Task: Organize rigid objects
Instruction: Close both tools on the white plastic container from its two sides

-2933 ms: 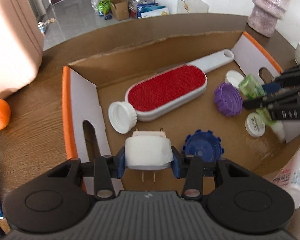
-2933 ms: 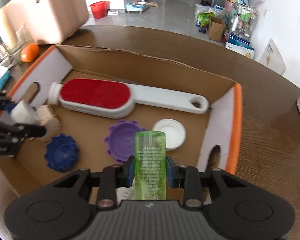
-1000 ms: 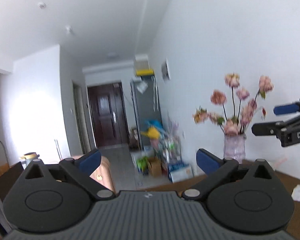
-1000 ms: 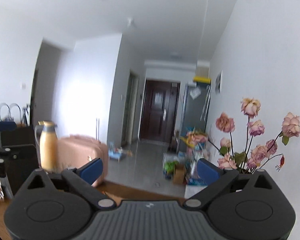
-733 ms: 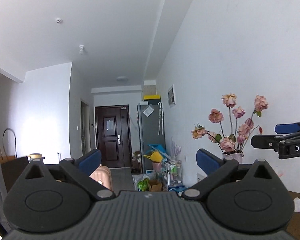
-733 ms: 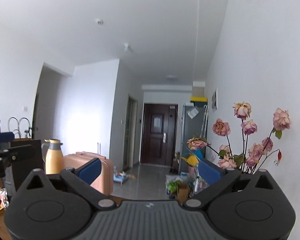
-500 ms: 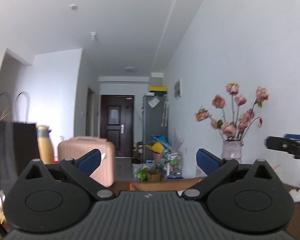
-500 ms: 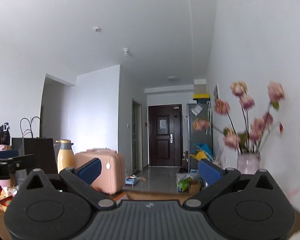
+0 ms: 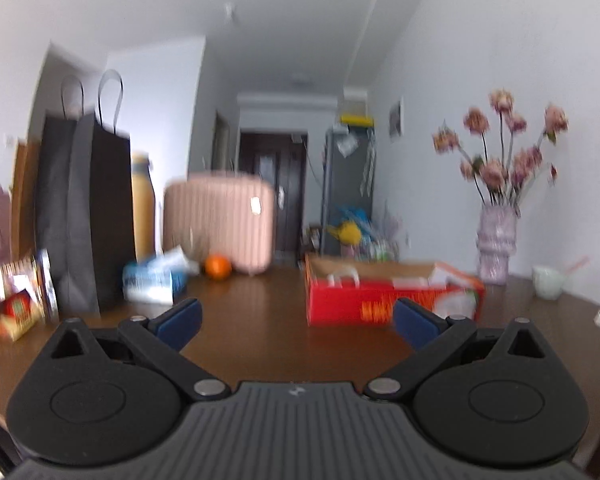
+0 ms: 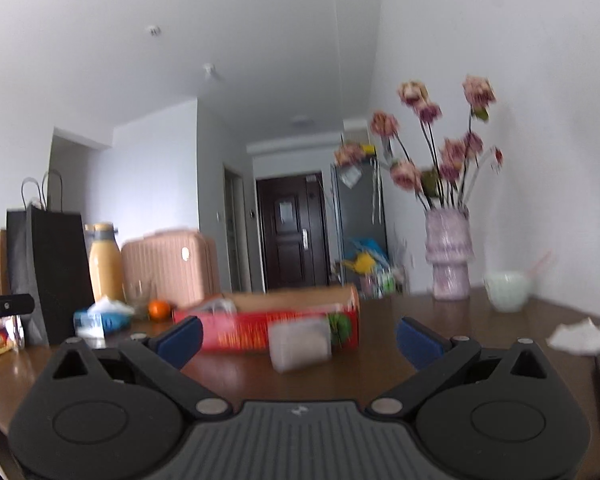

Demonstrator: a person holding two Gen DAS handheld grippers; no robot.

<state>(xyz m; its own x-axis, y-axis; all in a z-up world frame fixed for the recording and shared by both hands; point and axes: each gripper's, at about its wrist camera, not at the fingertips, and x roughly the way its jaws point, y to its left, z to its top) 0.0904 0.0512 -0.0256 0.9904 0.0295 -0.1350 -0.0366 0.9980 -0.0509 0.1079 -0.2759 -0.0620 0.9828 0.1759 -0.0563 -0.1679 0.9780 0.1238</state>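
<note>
Both grippers are open and empty, held level above the brown table. My left gripper faces the red-sided cardboard box, which sits a little to the right ahead. My right gripper faces the same box from close by; a blurred whitish container lies on the table in front of the box, between my fingers' line of sight. The box's contents are hidden by its walls. The frames are blurred by motion.
A black paper bag, tissue pack, orange and pink suitcase stand at left. A vase of flowers, a white bowl and crumpled tissue stand at right.
Both grippers have tilted down from facing the ceiling and far wall, so the table and box are back in view. Earlier each let go of its object in the box and rose.
</note>
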